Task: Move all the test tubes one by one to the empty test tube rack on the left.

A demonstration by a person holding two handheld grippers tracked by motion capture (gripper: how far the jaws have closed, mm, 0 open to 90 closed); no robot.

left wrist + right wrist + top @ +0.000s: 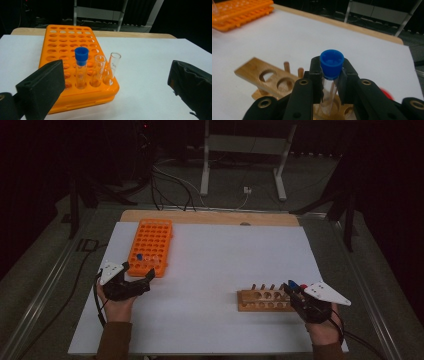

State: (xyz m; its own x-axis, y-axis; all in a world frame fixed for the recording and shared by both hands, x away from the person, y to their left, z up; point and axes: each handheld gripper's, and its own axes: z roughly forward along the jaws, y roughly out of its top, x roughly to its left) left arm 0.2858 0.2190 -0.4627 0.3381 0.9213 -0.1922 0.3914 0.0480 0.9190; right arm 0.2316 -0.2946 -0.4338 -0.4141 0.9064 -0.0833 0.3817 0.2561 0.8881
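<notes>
Gripping the blue-capped tube (331, 75) just under its cap at the wooden rack (262, 300), the right hand-held gripper (331, 80) should lift straight up, probably clearing the hole, while the left hand-held gripper (134, 279) waits released beside the orange rack (151, 245).

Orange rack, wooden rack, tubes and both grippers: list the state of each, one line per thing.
Orange rack: flat on the table, most holes empty.
Blue-capped tube in orange rack: upright, capped.
Two open tubes: uncapped, standing beside it.
Wooden rack: upright, front holes empty.
Blue-capped tube: upright, clamped below the cap.
Right gripper: shut on it.
Left gripper: open, holding nothing.
</notes>
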